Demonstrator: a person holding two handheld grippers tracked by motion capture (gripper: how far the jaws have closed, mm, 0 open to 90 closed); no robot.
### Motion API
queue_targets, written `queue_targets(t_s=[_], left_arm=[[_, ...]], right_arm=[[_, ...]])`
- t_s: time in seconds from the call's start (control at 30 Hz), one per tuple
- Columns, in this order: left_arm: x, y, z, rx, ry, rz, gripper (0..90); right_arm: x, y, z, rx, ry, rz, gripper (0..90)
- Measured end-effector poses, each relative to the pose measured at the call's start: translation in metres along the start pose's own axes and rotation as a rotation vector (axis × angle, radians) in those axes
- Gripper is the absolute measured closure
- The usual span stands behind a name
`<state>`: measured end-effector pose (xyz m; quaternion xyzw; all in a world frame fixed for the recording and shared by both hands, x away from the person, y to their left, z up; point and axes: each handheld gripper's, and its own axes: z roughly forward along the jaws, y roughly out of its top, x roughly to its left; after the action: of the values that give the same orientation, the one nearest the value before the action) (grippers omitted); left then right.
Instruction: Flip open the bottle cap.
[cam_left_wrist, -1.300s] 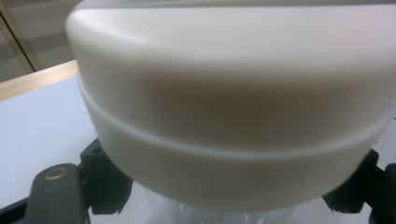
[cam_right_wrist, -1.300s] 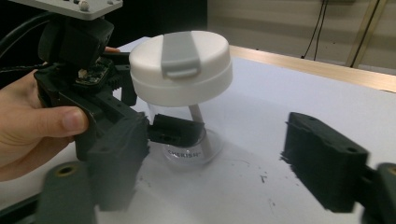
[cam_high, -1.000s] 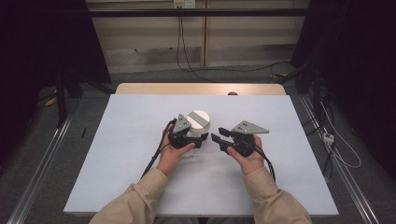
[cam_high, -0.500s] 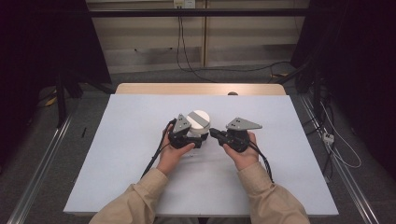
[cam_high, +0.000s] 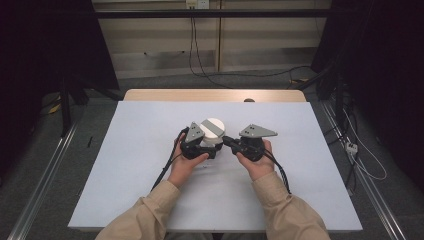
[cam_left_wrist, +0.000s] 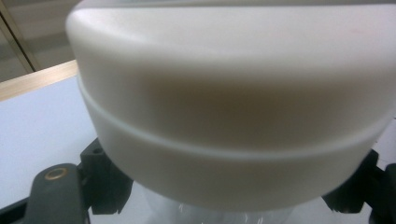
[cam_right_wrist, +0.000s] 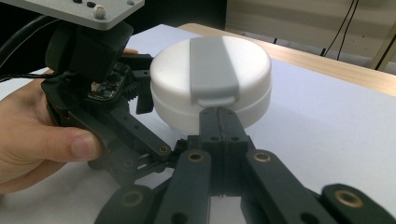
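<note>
A round white container (cam_high: 212, 131) with a grey flip tab (cam_right_wrist: 212, 70) across its lid stands near the middle of the white tabletop (cam_high: 135, 165). The left gripper (cam_high: 200, 145) sits just on the person's side of the container; in the left gripper view its black fingers (cam_left_wrist: 105, 179) stand wide apart on either flank of the white body (cam_left_wrist: 233, 121), seemingly pressed against it, so they appear to clasp it. The right gripper (cam_high: 231, 142) lies just beside the container on its right. In the right gripper view its fingers (cam_right_wrist: 218, 122) are clenched flat together, gripping nothing, their tips touching the container's side just under the free end of the tab.
</note>
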<state>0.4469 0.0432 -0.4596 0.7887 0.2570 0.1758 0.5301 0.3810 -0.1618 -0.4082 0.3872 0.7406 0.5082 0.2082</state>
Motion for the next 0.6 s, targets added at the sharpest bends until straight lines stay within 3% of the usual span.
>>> queue_targets(t_s=[0.6], left_arm=[[0.0, 0.0, 0.0, 0.002, -0.001, 0.0, 18.7]], right_arm=[[0.004, 0.015, -0.001, -0.025, -0.001, -0.031, 90.0]])
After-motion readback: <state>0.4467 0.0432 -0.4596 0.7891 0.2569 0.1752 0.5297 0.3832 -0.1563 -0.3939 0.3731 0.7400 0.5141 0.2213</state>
